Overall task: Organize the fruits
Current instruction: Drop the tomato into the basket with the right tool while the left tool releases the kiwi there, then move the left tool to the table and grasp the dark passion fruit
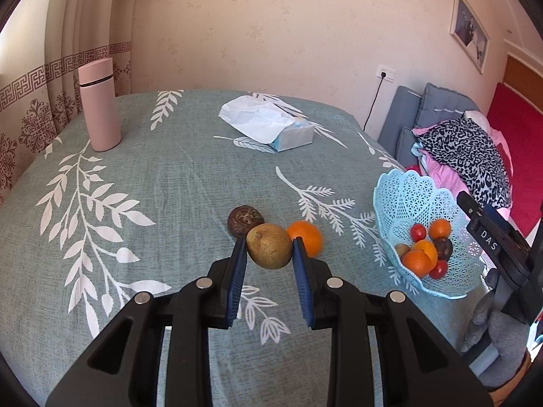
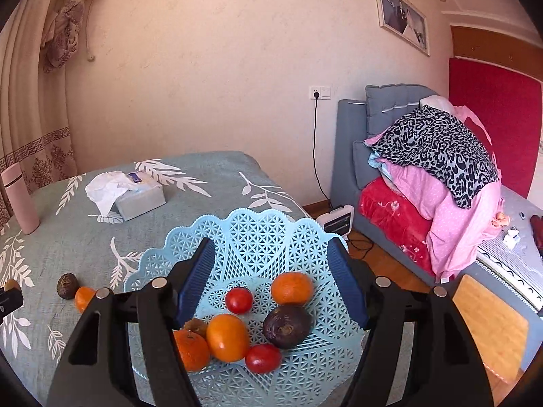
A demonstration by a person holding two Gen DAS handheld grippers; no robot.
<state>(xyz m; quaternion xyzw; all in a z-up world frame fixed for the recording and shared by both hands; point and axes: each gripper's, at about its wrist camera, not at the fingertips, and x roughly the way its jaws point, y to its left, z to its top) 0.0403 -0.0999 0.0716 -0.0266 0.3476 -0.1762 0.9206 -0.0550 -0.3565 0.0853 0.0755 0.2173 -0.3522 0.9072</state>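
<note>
Blue-padded left gripper (image 1: 269, 249) fingers pinch the kiwi (image 1: 269, 246); it could slip mid-carry. Right gripper (image 2: 271, 279) fingers stand wide, empty, above the basket (image 2: 258, 234).

A cream wall (image 2: 220, 68) with a framed photo (image 2: 402, 17) stands behind a grey sofa (image 2: 346, 156) — beside it, a patterned curtain (image 1: 30, 108).

Left gripper (image 1: 268, 249) clamped on a brownish-green round kiwi-like fruit (image 1: 268, 246), lower centre of frame.
Blue pads press both sides of it; a dark brown wrinkled round fruit (image 1: 245, 221) sits just behind on the left, an orange mandarin (image 1: 307, 235) on the right. Light blue lattice plastic basket (image 1: 412, 191) at right edge holds mixed fruit. Pink cylindrical flask (image 1: 99, 105) upper left, tissue pack (image 1: 268, 123) upper centre, on a teal leaf-print tablecloth (image 1: 163, 186).
</note>
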